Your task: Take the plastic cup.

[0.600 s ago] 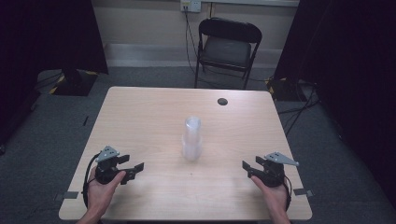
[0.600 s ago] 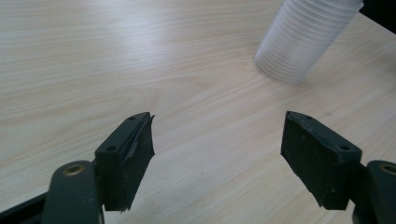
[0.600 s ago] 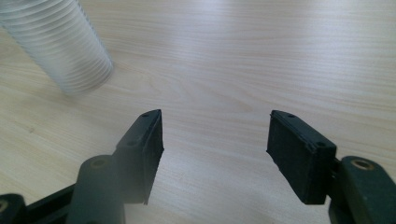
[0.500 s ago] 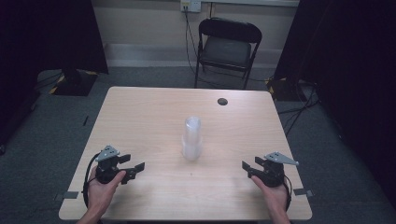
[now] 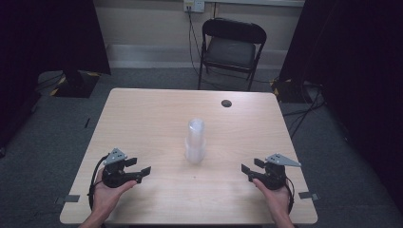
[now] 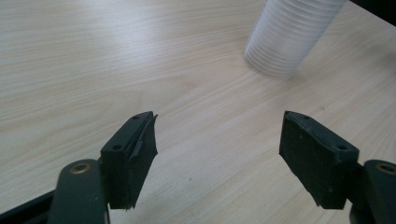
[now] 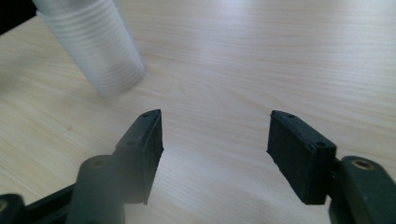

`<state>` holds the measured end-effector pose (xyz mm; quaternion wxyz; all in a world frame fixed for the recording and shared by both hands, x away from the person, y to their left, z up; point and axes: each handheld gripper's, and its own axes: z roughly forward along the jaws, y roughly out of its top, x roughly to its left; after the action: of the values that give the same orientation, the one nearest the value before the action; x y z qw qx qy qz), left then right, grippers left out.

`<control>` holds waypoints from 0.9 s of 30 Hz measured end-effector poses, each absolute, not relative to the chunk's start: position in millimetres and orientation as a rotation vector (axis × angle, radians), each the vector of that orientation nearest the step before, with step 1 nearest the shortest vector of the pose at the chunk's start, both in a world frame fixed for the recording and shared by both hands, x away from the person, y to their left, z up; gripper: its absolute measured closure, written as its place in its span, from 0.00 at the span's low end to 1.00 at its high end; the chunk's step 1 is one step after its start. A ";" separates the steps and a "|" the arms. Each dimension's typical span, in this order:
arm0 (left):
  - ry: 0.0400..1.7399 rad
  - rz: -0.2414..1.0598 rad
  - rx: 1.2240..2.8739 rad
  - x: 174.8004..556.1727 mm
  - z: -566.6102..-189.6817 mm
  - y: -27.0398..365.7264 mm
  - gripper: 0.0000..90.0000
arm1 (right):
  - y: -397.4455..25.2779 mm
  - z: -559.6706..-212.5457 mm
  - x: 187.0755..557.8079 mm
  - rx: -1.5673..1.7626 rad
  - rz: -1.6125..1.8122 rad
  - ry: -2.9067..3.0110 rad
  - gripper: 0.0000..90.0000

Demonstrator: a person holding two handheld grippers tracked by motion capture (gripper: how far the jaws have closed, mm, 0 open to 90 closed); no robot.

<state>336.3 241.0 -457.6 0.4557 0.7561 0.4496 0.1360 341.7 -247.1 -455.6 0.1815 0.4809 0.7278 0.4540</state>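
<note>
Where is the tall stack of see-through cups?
In the high view the stack of cups stands upright mid-table, between the left claw and the right claw, touching neither.

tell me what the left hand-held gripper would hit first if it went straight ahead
Likely bare table. Its jaws stand open, and the cup stack sits up and to the right of their line in the left gripper view, so it would probably pass beside it.

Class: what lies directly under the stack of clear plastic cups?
The stack of cups stands on the bare wooden table. The patch beneath its base is covered.
</note>
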 end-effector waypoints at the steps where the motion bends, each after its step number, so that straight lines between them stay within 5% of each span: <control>1: 1.103 0.342 1.876 335.5 -457.6 241.6 0.30 | -245.3 -453.8 341.7 1.347 1.301 2.060 0.39; 27: 1.026 0.331 1.910 330.5 -456.9 238.6 0.33 | -181.1 -407.4 368.4 1.068 1.404 2.149 0.29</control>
<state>330.5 238.6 -456.9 0.4566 0.7747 0.4163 0.1344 368.4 -181.1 -407.4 0.1796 0.3780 0.7604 0.4967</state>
